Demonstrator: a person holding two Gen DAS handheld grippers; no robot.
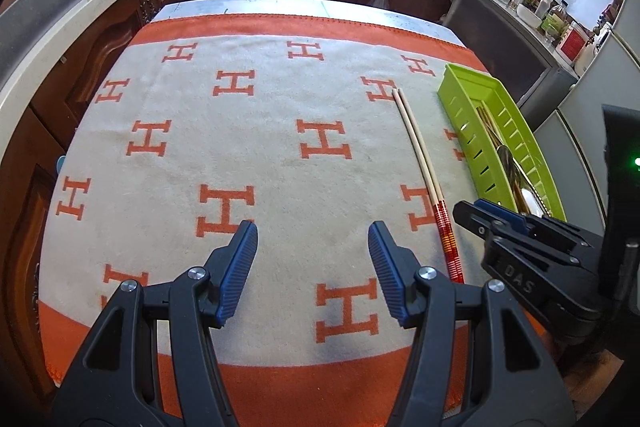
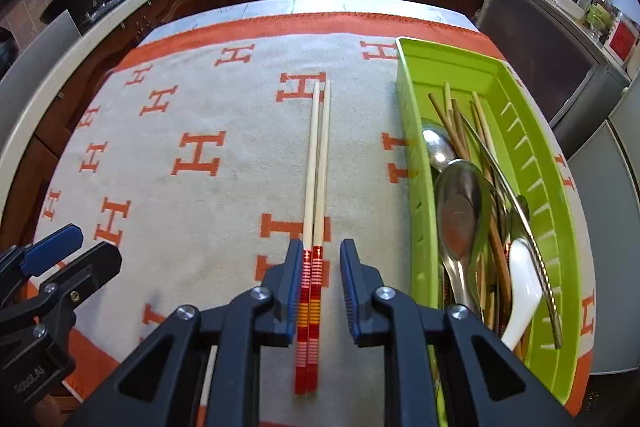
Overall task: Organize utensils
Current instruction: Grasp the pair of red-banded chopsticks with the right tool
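- Right gripper (image 2: 320, 291), bottom centre of the right wrist view: jaws narrowly parted and straddling the red-banded handle ends of the pair of pale wooden chopsticks (image 2: 318, 163). The left pad looks to be against the left stick, while a gap shows on the right side. Judged not yet clamped.
- The chopsticks lie side by side, touching, flat on the cream towel with orange H pattern (image 2: 200, 155) that covers the desk. Long axis runs straight away from the right jaws toward the top of the frame, handles near, plain tips far. The jaws therefore close across the pair, not along it.
- Left gripper (image 1: 313, 267), bottom centre of the left wrist view: jaws about half open, nothing between them, bare towel beneath. The chopsticks lie off to its right, so the right hand is plainly the nearer one.
- Green slotted plastic cutlery tray (image 2: 416, 163), right of the chopsticks and roughly parallel to them, already holds metal spoons (image 2: 460, 211), a white ceramic spoon (image 2: 524, 279) and brown chopsticks (image 2: 452, 123).
- Judgement: squeeze, lift, short carry rightward over the tray wall.
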